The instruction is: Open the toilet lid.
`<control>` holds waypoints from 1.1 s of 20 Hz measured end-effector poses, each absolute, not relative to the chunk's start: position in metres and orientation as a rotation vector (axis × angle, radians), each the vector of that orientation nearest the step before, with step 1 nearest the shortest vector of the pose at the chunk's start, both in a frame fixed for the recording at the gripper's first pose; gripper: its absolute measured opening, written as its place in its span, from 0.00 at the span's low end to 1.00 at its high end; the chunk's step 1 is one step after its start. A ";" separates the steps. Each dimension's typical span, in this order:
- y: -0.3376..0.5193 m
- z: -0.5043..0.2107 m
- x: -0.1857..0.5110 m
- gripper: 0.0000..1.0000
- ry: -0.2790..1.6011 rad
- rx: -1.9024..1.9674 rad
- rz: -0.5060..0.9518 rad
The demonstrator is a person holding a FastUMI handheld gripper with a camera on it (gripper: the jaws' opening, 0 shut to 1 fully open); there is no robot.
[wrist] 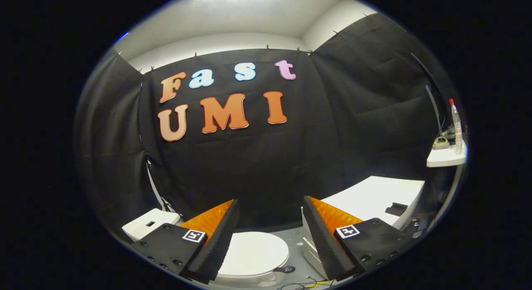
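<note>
We hold the gripper [270,223] high, its fingers spread wide and gripping nothing, likely for the reach down. Below and between them sits the toilet lid [253,252], closed flat on the bowl. A white cabinet [374,196] stands beside it; farther off, a shelf [444,158] carries a bottle [456,126].

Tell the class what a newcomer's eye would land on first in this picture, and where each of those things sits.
The eye goes first to the gripper, its two fingers spread wide apart and holding nothing. Below and between them lies the white toilet lid, closed flat. Off to the right, a white cabinet top carries a small dark object, and higher up a clear bottle with a red cap stands on a small white shelf.
</note>
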State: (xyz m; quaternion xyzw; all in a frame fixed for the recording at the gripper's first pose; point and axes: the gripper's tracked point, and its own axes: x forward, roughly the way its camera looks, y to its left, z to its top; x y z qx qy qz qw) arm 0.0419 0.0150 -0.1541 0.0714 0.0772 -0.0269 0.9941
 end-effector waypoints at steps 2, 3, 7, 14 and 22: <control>0.015 -0.178 0.044 0.98 0.172 0.158 -0.058; 0.014 -0.191 0.045 0.98 0.181 0.156 -0.062; 0.013 -0.249 0.049 0.98 0.240 0.140 -0.064; -0.013 -0.325 0.046 0.98 0.272 0.232 -0.143; -0.041 -0.432 0.032 0.99 0.371 0.275 -0.227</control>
